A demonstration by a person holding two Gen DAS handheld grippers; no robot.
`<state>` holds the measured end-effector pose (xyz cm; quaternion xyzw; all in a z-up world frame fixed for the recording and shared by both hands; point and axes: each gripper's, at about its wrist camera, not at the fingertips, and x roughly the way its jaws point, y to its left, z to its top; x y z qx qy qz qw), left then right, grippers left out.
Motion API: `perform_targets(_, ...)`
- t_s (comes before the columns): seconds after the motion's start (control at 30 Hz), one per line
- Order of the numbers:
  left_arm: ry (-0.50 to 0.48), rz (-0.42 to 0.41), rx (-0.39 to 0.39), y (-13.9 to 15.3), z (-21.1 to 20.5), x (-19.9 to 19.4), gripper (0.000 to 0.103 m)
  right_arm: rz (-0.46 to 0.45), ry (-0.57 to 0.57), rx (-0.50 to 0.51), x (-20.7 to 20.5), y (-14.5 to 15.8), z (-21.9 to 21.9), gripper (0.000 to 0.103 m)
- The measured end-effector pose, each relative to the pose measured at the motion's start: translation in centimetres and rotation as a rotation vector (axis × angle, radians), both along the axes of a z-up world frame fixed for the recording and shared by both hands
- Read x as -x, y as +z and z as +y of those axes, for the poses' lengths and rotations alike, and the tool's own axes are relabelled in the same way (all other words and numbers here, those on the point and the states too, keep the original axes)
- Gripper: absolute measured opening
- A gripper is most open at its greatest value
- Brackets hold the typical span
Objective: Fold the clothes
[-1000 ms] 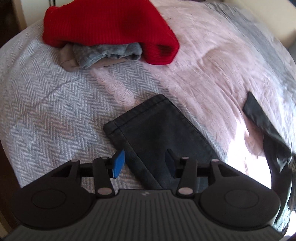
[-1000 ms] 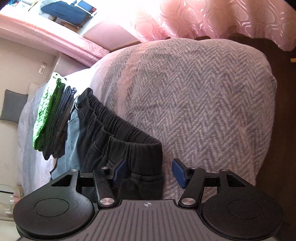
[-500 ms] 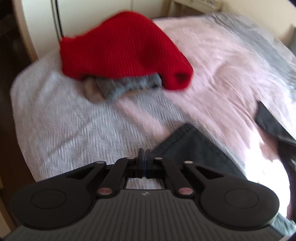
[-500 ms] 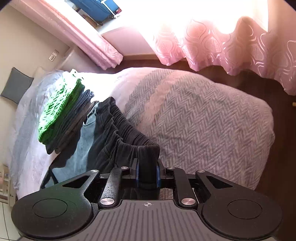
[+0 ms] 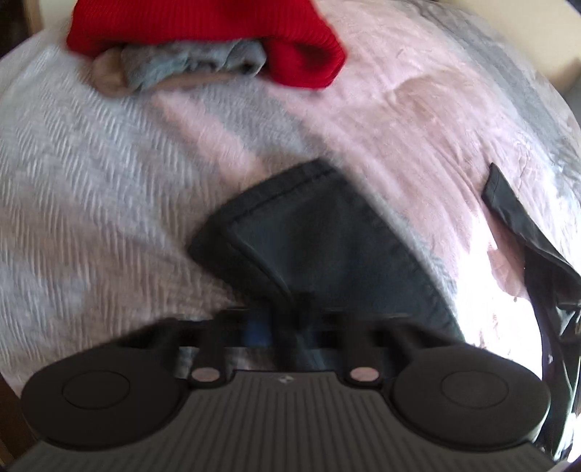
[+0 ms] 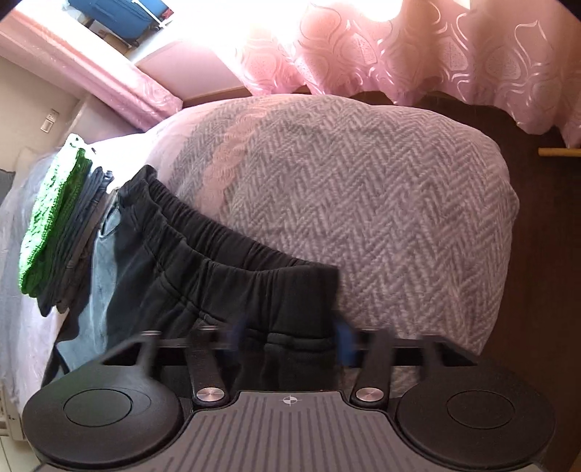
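Dark trousers lie on the bed. In the left wrist view the hem of a trouser leg (image 5: 319, 239) lies flat on the blanket, and my left gripper (image 5: 287, 326) sits low over its near edge; blur hides how far its jaws are apart. In the right wrist view the black elastic waistband (image 6: 232, 265) lies between the blue pads of my right gripper (image 6: 290, 336), which stands open around the cloth.
A red knit sweater (image 5: 203, 29) lies over grey garments (image 5: 189, 65) at the far end of the bed. A dark strap (image 5: 515, 210) lies at the right. A folded stack topped by a green knit (image 6: 51, 214) sits at the left. Pink curtains (image 6: 435, 47) hang behind.
Both grippers were open, shut on the trousers half a second ago, and the right has opened again. The left gripper has dropped back toward the trouser leg; both views are blurred by motion.
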<state>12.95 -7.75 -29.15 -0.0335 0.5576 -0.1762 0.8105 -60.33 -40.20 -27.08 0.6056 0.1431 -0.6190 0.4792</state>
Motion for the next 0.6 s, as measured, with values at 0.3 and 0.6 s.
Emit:
perform_targets(0.3,-0.09,-0.022,-0.208,3.9,4.1,2.4,0.024,0.077,0.111,-0.051,-0.8,1.3,-0.8,0.031)
perform_targets(0.6,-0.255,-0.336,-0.286,7.1,-4.0,0.4,0.046,0.341,0.053,0.034,-0.7,5.8,-2.0,0.081)
